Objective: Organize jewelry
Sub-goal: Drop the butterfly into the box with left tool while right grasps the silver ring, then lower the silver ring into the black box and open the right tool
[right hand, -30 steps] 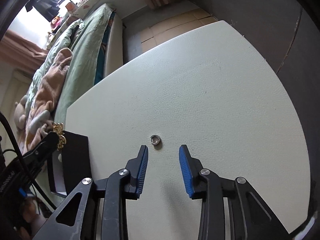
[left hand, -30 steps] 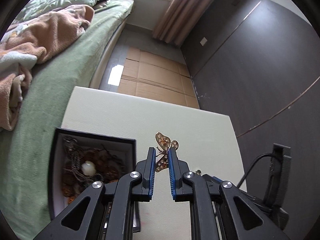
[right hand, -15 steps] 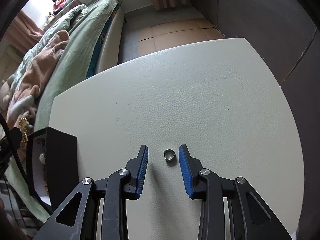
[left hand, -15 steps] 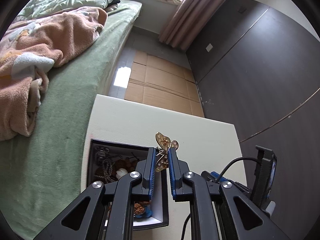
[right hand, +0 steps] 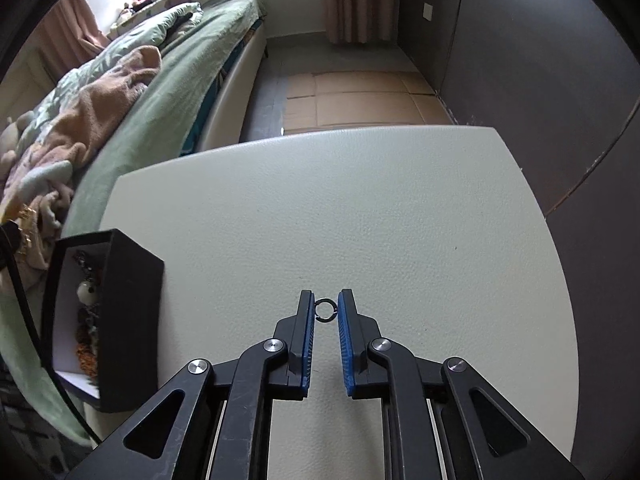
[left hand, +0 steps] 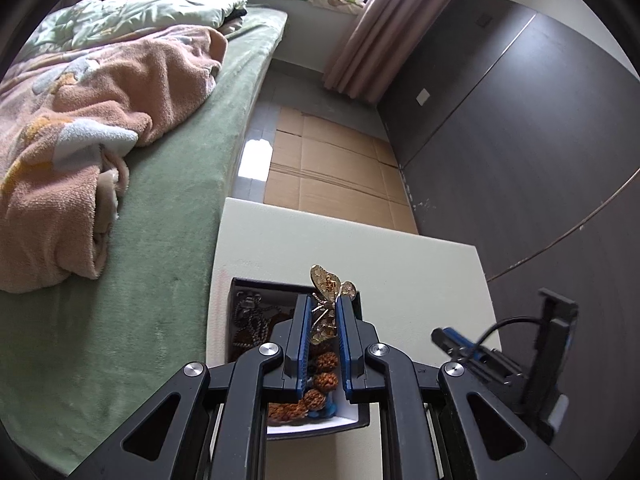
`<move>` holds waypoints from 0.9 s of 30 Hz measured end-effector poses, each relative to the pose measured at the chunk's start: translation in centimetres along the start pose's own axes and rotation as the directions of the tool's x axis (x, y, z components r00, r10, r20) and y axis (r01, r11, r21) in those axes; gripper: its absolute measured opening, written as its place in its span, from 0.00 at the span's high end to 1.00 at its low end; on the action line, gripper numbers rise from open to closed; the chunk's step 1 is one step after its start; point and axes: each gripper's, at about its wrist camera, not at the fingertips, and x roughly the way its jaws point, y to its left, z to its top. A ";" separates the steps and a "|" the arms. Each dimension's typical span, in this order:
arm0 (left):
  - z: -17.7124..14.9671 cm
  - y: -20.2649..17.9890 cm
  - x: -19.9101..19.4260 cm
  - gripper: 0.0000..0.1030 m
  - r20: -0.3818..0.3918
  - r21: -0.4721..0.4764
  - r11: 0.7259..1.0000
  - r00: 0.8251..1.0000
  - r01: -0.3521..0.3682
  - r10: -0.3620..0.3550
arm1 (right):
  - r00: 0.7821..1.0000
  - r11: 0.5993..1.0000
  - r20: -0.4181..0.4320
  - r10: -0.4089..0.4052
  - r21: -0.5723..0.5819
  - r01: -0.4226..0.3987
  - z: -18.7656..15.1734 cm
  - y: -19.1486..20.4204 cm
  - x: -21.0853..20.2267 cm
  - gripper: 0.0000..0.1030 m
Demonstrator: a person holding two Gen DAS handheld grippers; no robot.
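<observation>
My left gripper (left hand: 324, 304) is shut on a gold butterfly brooch (left hand: 328, 284), held just above an open black jewelry box (left hand: 264, 285) with a white lining. Brown bead strands and a dark chain lie inside the box. In the right wrist view the same box (right hand: 132, 312) stands at the left of the white table (right hand: 360, 208). My right gripper (right hand: 325, 300) is closing its jaws on a small silver ring (right hand: 325, 319). The ring sits between the blue pad tips, and both pads touch it.
A green bed (left hand: 168, 184) with a peach blanket (left hand: 80, 120) runs along the table's left side. Flattened cardboard (left hand: 332, 168) covers the floor beyond the table. A dark wall (right hand: 540, 80) bounds the right. The right gripper's body and cable (left hand: 520, 360) show at lower right.
The right jaws have closed around the ring, which lay loose on the table before. The left gripper has carried the brooch leftward, from beside the box to over it.
</observation>
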 end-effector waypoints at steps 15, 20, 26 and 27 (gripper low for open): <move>-1.8 2.2 -1.6 0.42 -0.036 0.009 0.996 0.996 -0.083 0.083 | 0.935 0.941 0.121 0.333 0.022 -0.338 -1.0 4.3 -4.7 0.87; -1.7 3.1 -2.7 0.42 -0.017 -0.025 0.995 0.996 -0.093 0.092 | 0.899 0.905 0.121 0.421 0.014 -0.426 -1.0 6.5 -4.8 0.87; -1.3 4.0 -3.5 0.42 0.008 -0.039 0.994 0.994 -0.107 0.107 | 0.875 0.879 0.088 0.476 -0.005 -0.477 -1.0 9.8 -4.1 0.87; -1.3 4.2 -3.6 0.42 0.010 -0.043 0.994 0.994 -0.105 0.105 | 0.875 0.878 0.082 0.478 -0.008 -0.479 -1.0 10.3 -4.0 0.87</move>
